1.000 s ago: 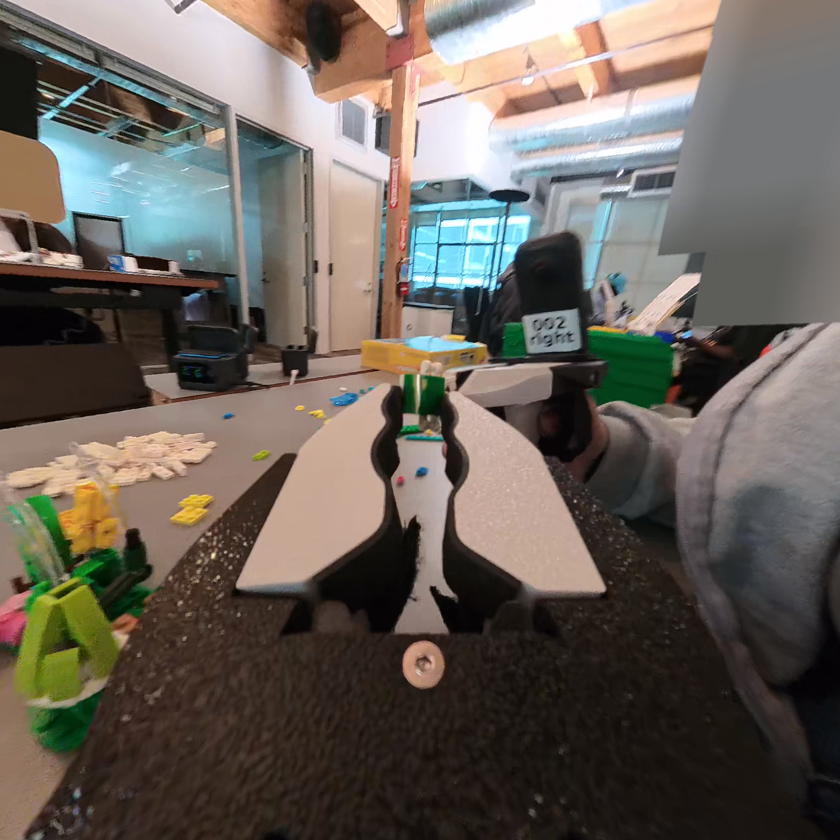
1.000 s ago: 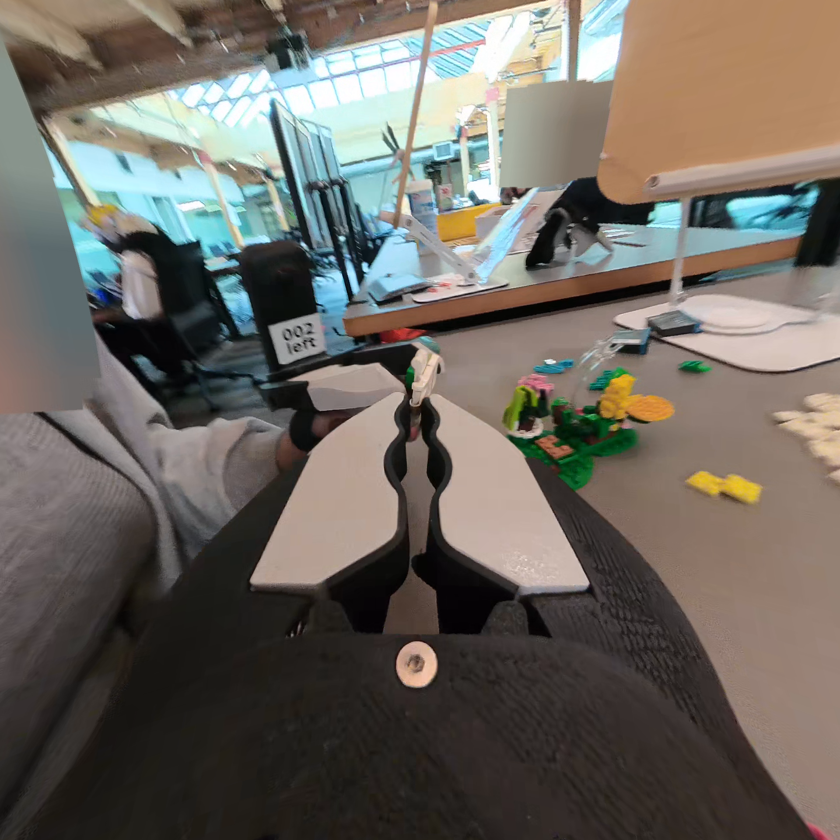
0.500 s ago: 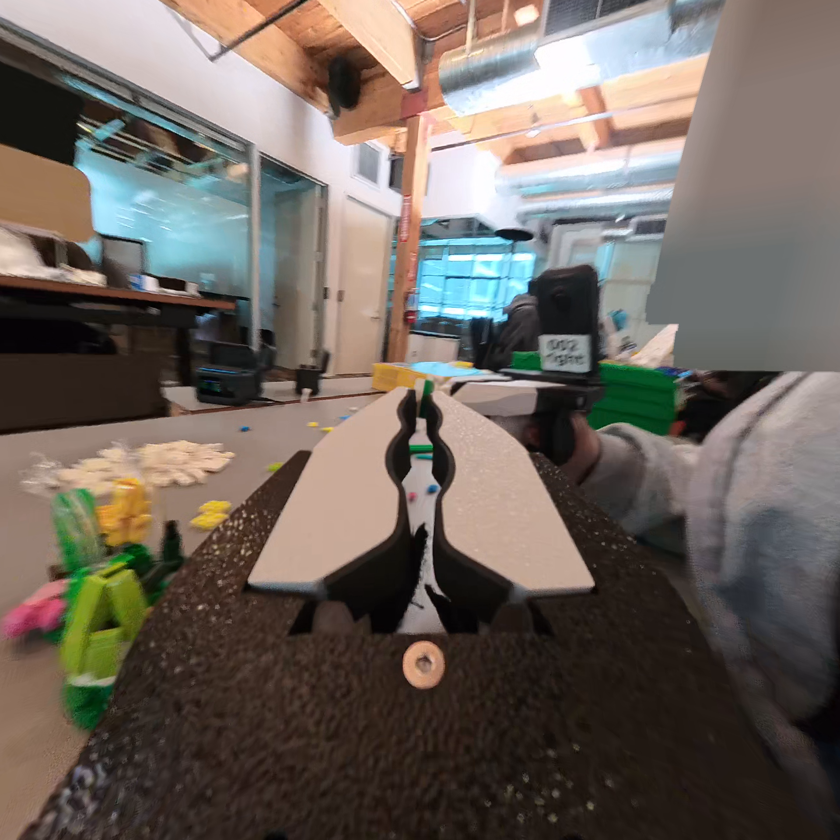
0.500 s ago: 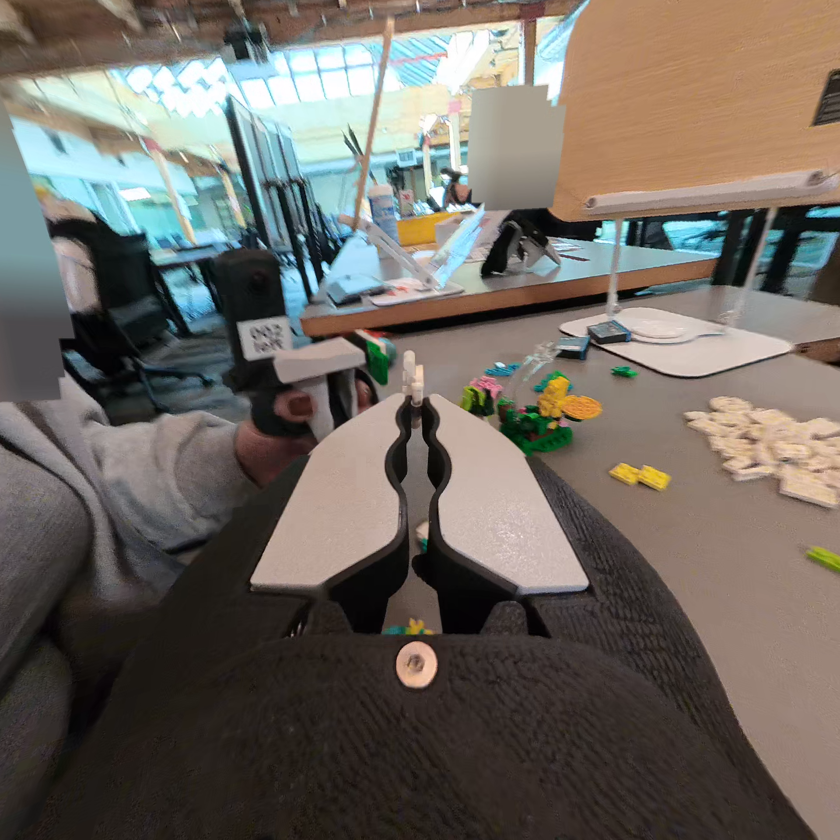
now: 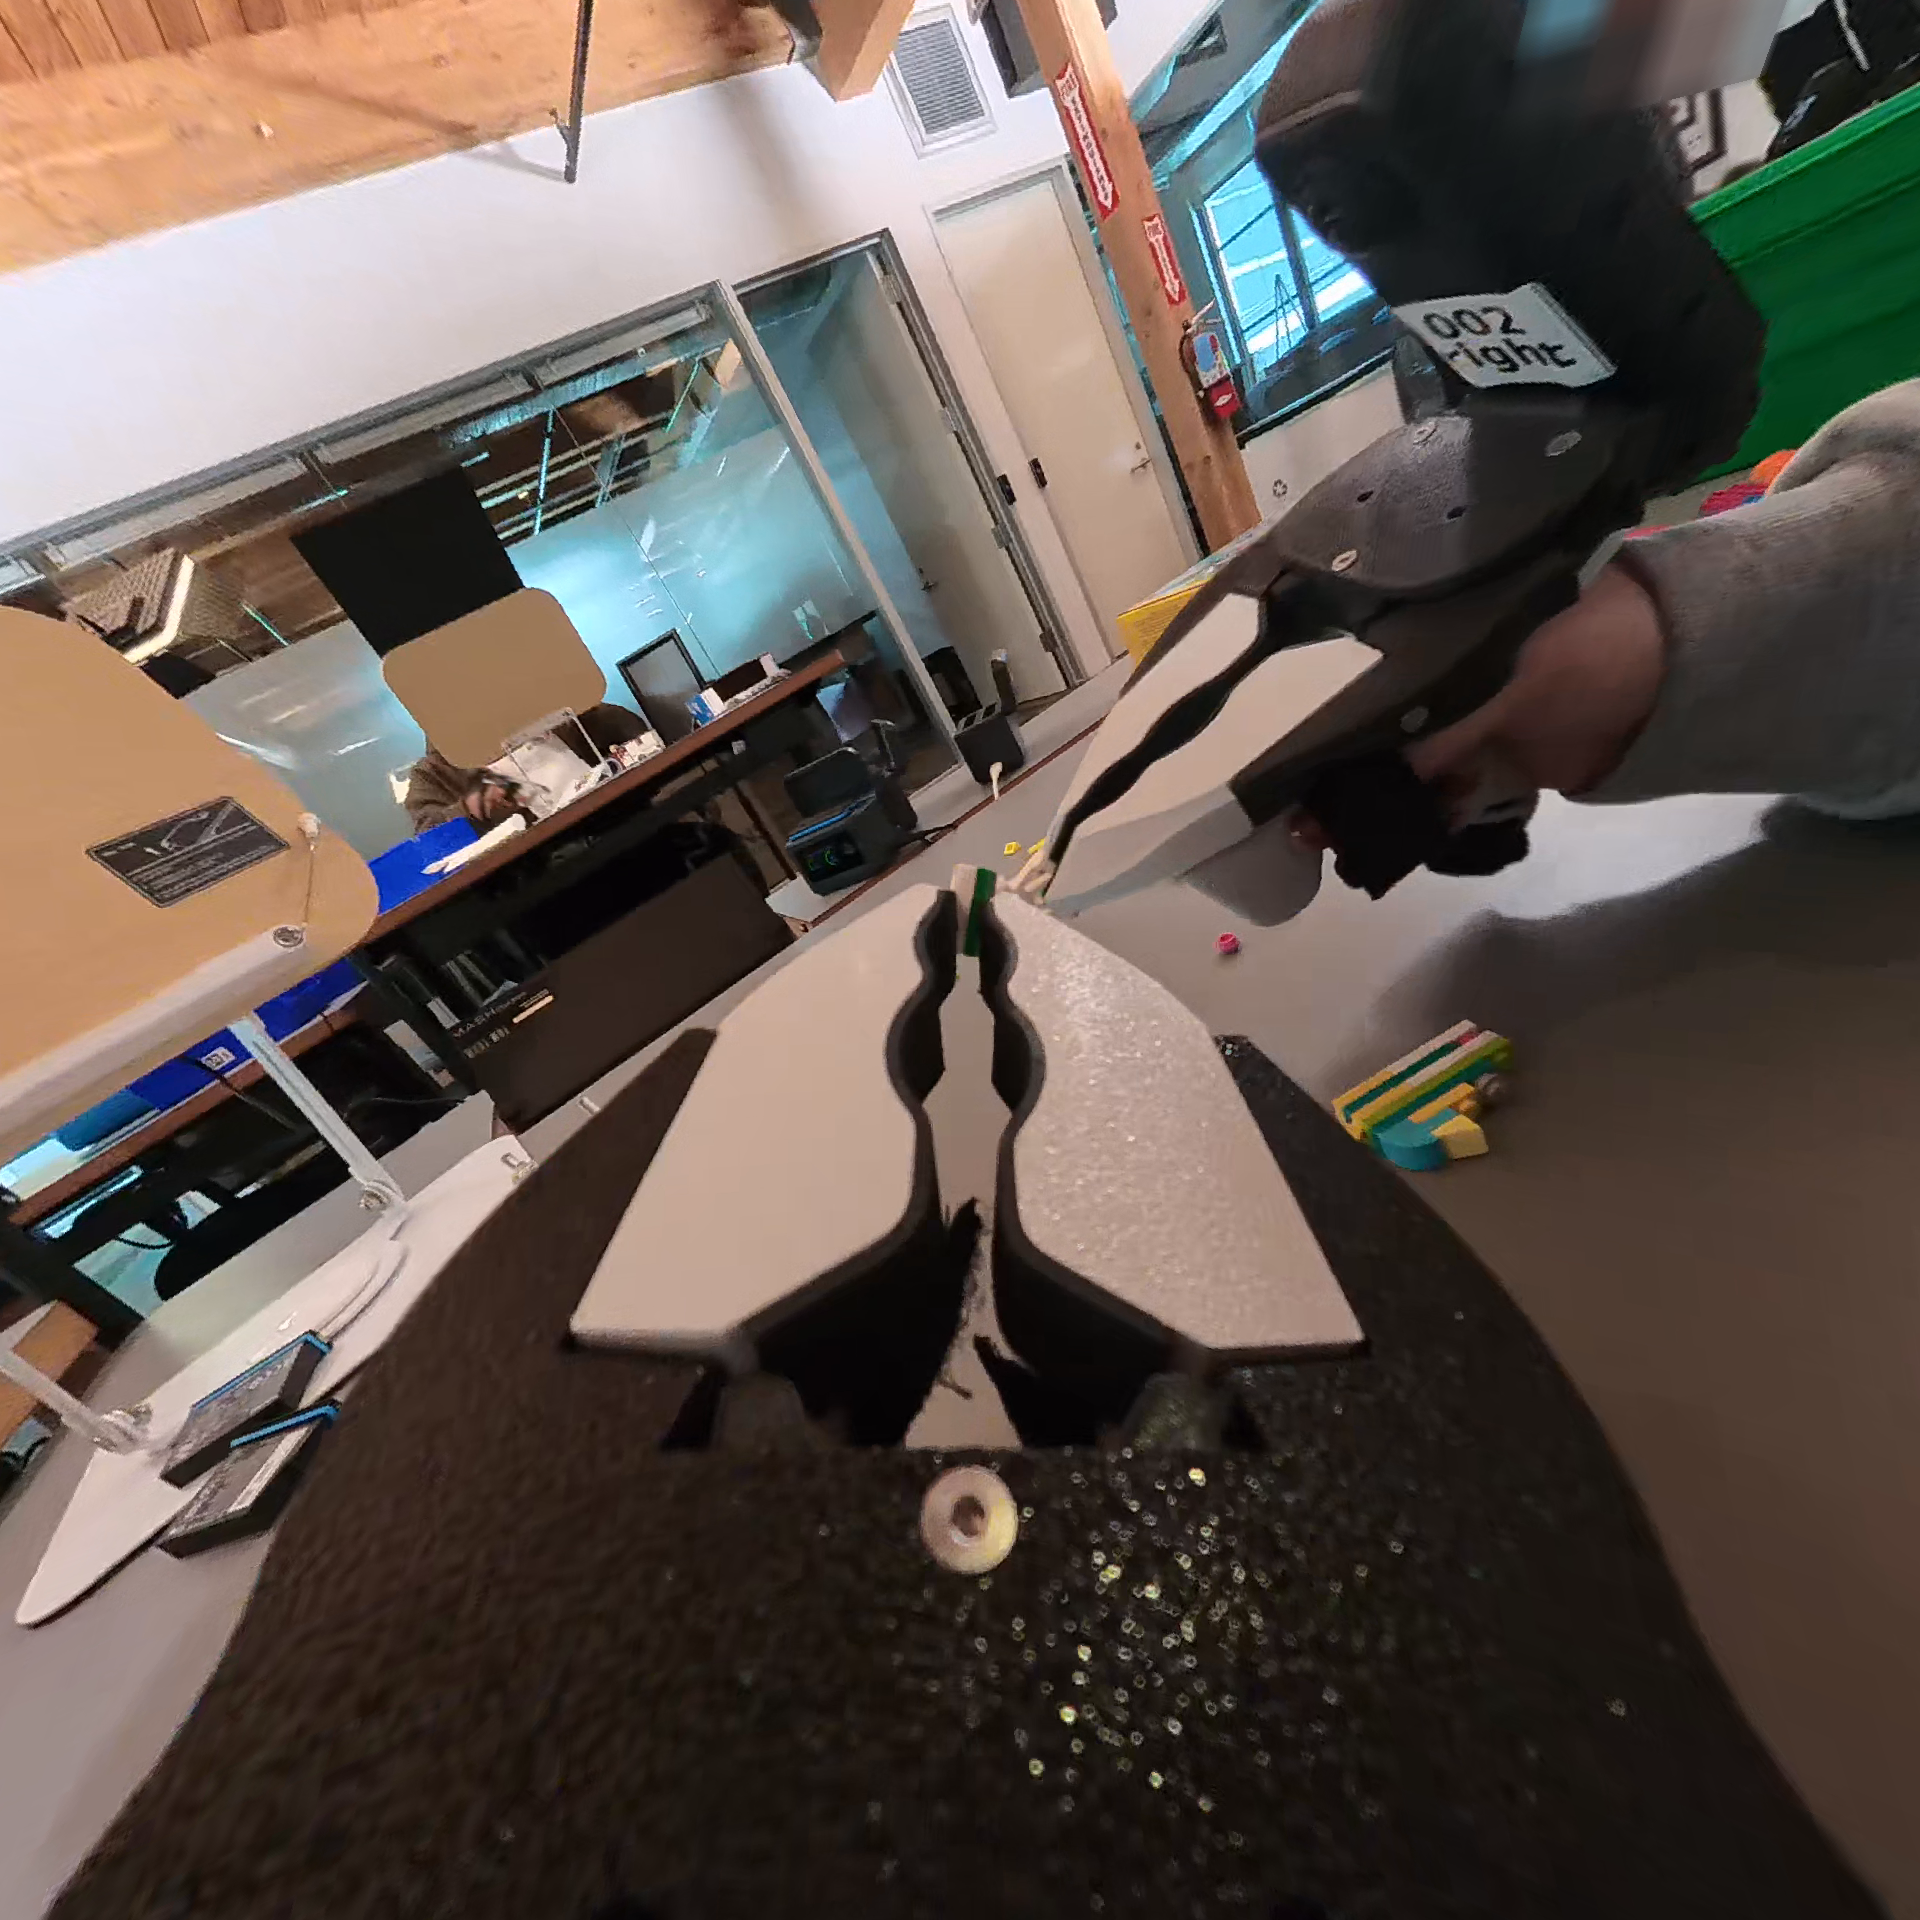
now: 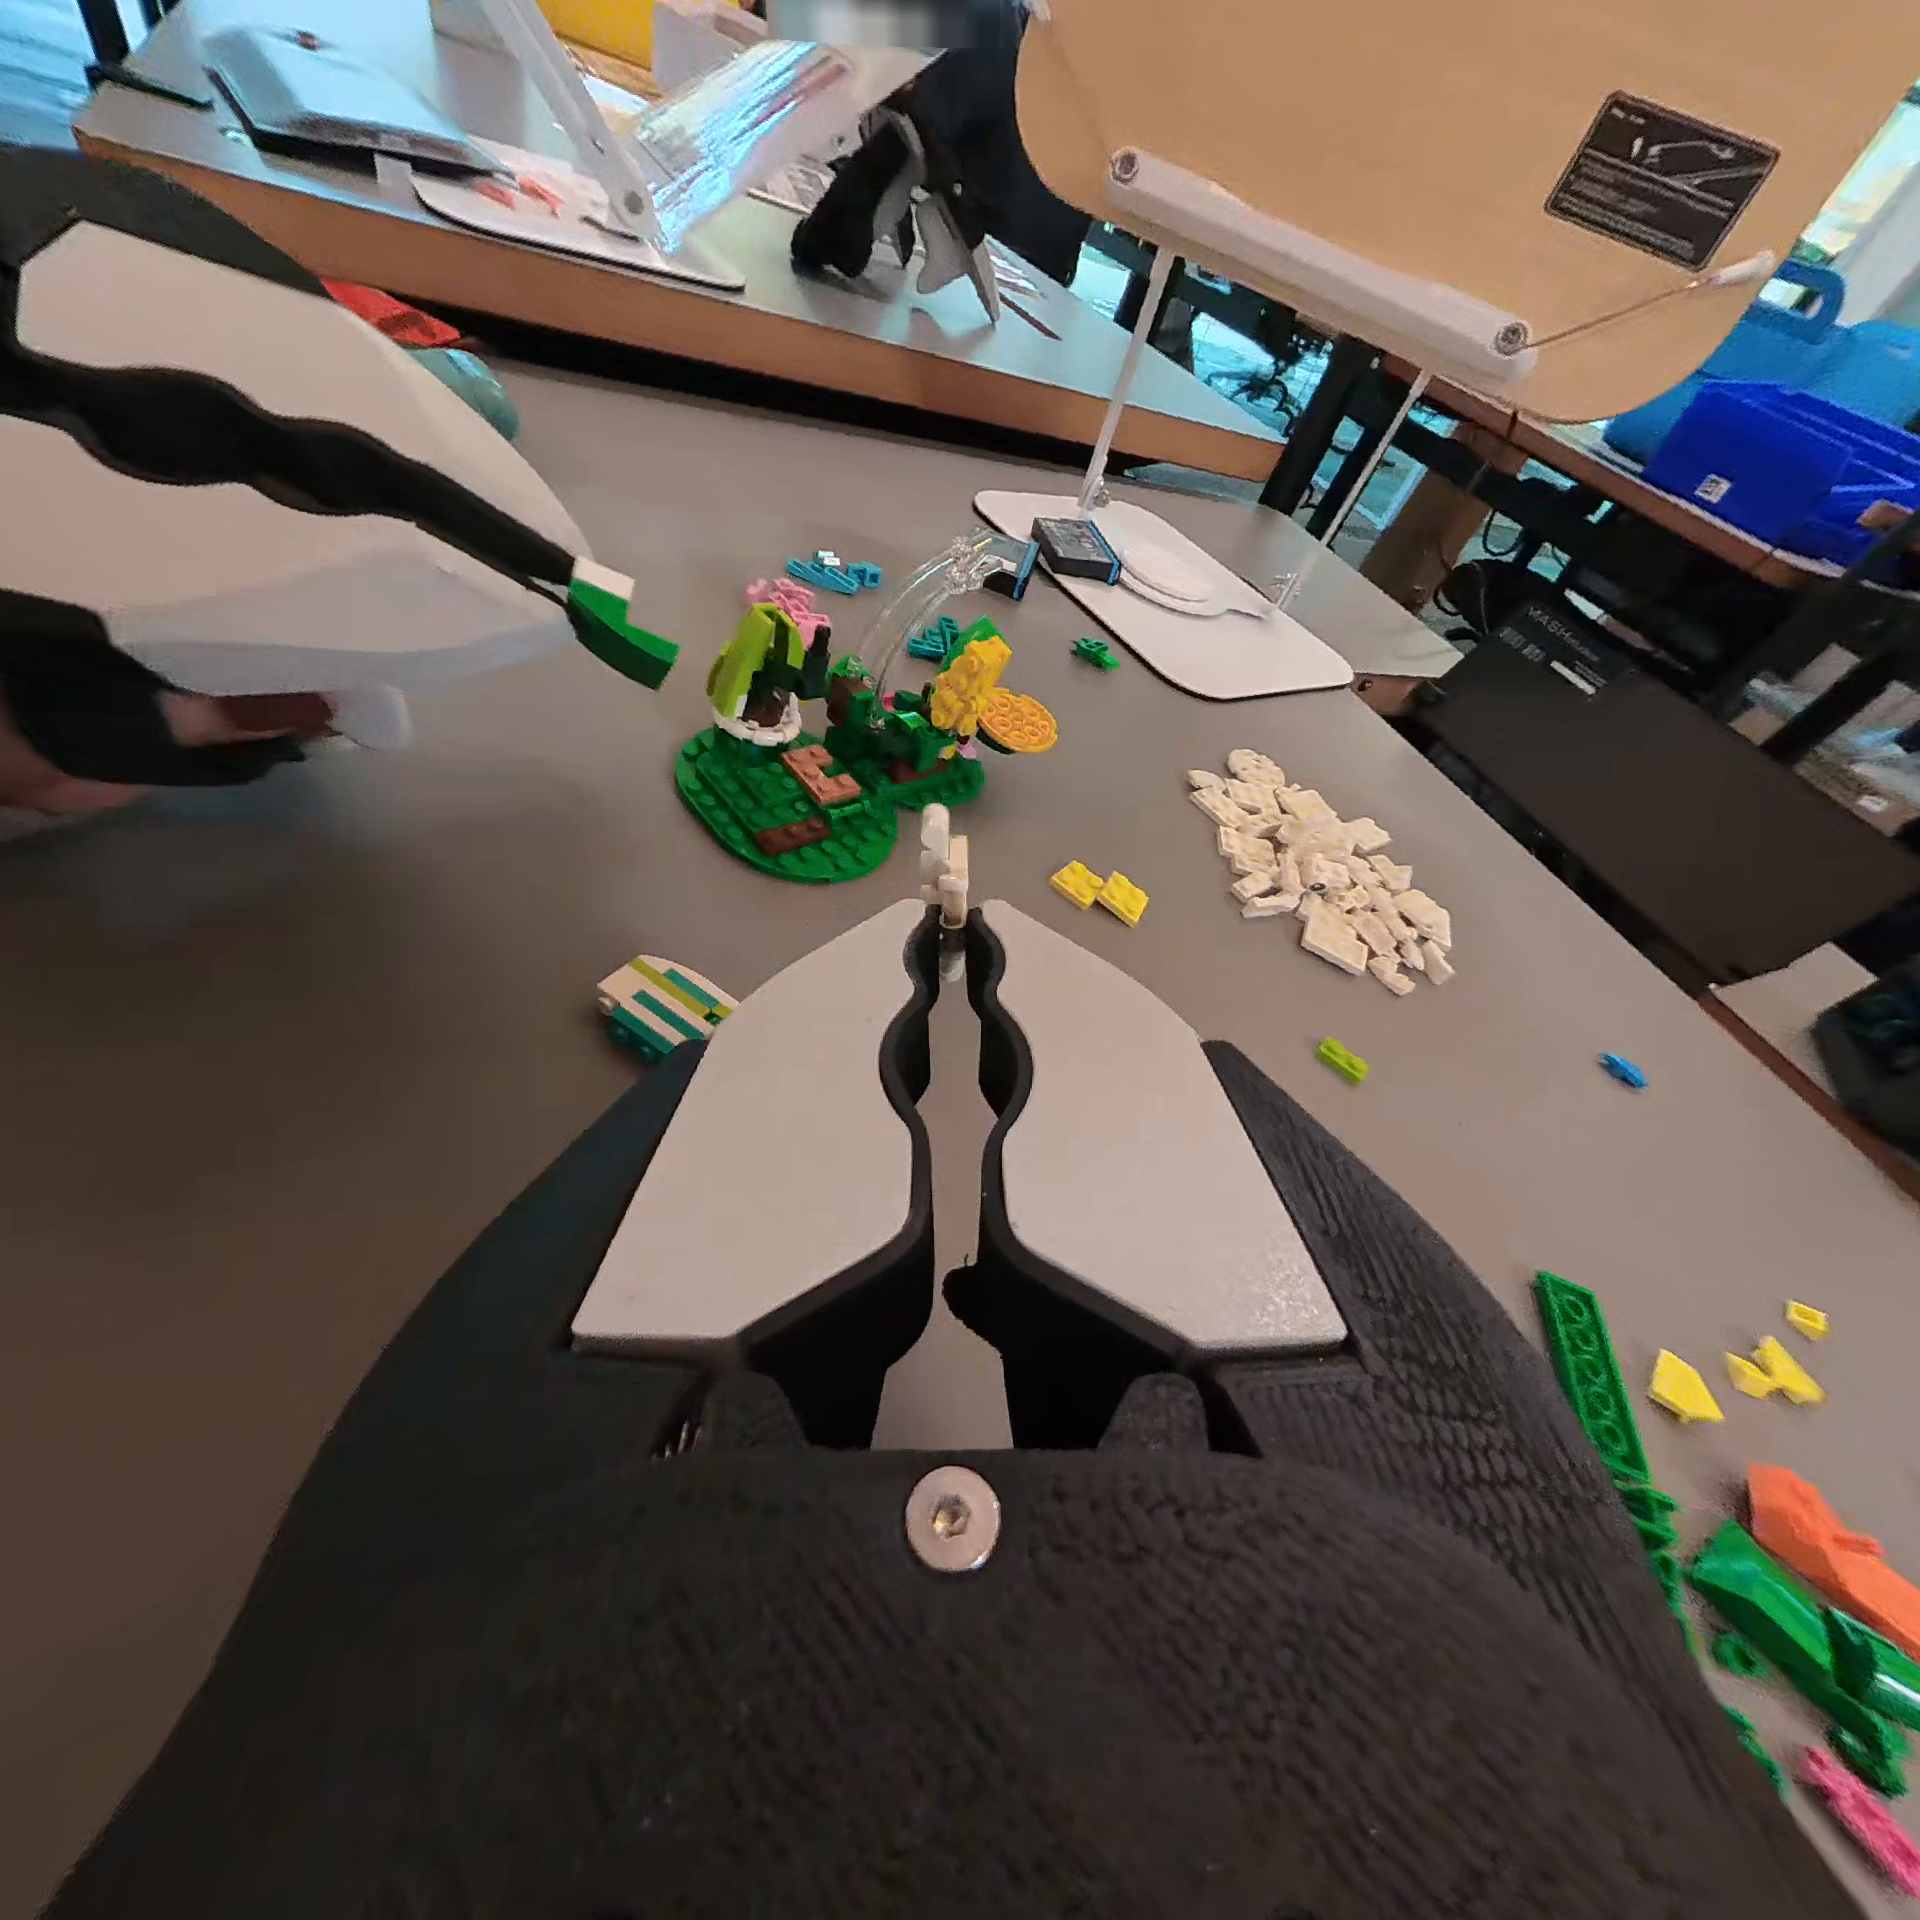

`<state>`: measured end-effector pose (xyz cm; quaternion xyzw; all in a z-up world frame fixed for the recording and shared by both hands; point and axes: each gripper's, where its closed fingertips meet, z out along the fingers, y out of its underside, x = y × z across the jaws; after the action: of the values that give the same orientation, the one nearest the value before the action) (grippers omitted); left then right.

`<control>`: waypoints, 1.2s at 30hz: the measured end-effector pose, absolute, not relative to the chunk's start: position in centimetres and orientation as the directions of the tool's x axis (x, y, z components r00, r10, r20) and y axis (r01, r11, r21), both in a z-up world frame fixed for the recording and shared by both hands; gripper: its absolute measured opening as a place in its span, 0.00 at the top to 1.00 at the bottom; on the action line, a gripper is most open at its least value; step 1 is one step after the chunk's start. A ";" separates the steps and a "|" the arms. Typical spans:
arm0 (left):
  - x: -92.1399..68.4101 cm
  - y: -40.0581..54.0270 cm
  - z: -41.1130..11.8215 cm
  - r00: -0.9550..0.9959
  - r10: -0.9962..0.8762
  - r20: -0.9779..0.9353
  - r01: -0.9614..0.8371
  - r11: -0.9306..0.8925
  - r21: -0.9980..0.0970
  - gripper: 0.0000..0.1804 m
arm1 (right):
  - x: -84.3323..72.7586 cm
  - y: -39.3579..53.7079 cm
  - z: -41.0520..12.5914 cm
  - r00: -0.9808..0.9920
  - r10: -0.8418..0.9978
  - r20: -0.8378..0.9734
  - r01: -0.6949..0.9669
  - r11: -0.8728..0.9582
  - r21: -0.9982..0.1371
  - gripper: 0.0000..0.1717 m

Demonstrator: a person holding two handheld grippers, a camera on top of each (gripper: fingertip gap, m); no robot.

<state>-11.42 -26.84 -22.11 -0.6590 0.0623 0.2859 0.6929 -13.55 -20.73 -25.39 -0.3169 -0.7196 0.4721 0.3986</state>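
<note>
Both my grippers have swung apart, each keeping its piece. My right gripper (image 6: 948,914) pinches a small white piece (image 6: 943,857) just short of the green brick garden (image 6: 790,800). Left of the garden, my left gripper (image 6: 569,592) clamps a green-and-white brick (image 6: 618,629), raised, seemingly for joining. Its pad contact is hard to make out.

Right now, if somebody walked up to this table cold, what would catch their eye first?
Probably the two grippers held up over the grey table: the left gripper pinches a green and white brick, and the right gripper pinches a small white piece. Next, the bright toy garden on its green base just beyond the right gripper, with a heap of white pieces to its right.
</note>
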 end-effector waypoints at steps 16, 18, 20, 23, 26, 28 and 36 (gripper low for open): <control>-12.1 -27.4 -21.6 0.834 0.364 -0.414 -0.448 0.010 -0.894 0.98 | -11.5 -21.8 -21.0 -0.733 0.471 -0.490 0.280 -0.448 -0.849 0.98; -12.0 -27.3 -21.6 0.836 0.359 -0.416 -0.449 0.009 -0.894 0.98 | -11.3 -22.2 -20.9 -0.744 0.481 -0.465 0.264 -0.427 -0.865 0.98; -11.9 -27.2 -21.7 0.835 0.355 -0.420 -0.452 0.007 -0.892 0.98 | -11.3 -22.4 -21.0 -0.749 0.497 -0.439 0.245 -0.408 -0.880 0.98; -11.8 -27.2 -21.8 0.834 0.351 -0.425 -0.456 0.005 -0.890 0.98 | -11.2 -22.6 -21.2 -0.752 0.502 -0.426 0.242 -0.390 -0.888 0.98; -11.7 -27.1 -21.8 0.834 0.349 -0.427 -0.457 0.004 -0.889 0.98 | -11.2 -22.6 -21.1 -0.752 0.498 -0.431 0.245 -0.397 -0.885 0.98; -11.7 -27.1 -21.9 0.834 0.348 -0.428 -0.457 0.000 -0.890 0.98 | -11.3 -22.5 -21.1 -0.749 0.507 -0.426 0.237 -0.395 -0.887 0.98; -10.8 -25.1 -27.5 0.722 0.093 -0.686 -0.614 -0.372 -0.696 0.98 | -12.5 -20.3 -20.9 -0.617 0.768 -0.171 0.009 -0.211 -0.978 0.98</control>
<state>-10.77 -25.09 -27.53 -0.7592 0.1715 0.3312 0.5335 -12.53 -20.32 -20.95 -0.3428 -0.5665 0.6984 0.2718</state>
